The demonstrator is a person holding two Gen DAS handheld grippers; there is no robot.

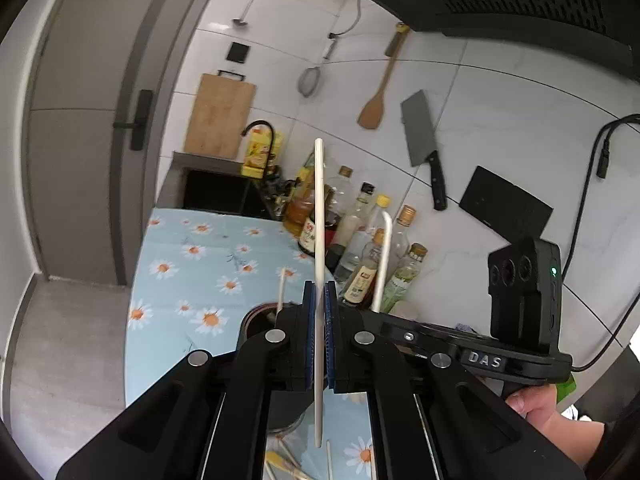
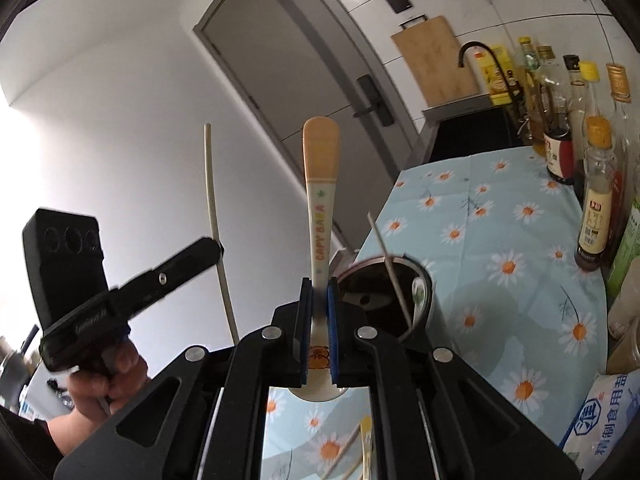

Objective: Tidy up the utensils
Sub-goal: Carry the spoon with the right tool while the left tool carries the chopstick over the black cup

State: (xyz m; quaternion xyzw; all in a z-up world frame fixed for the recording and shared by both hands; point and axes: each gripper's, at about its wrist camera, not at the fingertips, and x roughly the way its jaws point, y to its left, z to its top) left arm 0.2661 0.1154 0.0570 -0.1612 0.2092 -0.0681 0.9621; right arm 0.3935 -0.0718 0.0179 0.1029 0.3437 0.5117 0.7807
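My left gripper (image 1: 319,292) is shut on a thin white chopstick (image 1: 318,208), which stands upright above the flowered tablecloth (image 1: 188,248). In the right wrist view the same chopstick (image 2: 214,208) rises at the left. My right gripper (image 2: 319,288) is shut on a cream spoon (image 2: 320,200) with an orange handle end pointing up and its bowl below the pads. Just ahead stands a dark cup (image 2: 360,296) with a stick (image 2: 390,272) and another spoon leaning inside. The cup (image 1: 256,318) also peeks out left of my left fingers. Loose utensils (image 1: 280,464) lie on the cloth below.
Several sauce and oil bottles (image 1: 360,236) line the wall to the right. Beyond the cloth are a dark sink (image 1: 216,192) with a black tap and a leaning cutting board (image 1: 220,116). A cleaver (image 1: 424,140) and a wooden spatula hang on the tiles. A salt bag (image 2: 604,420) lies near right.
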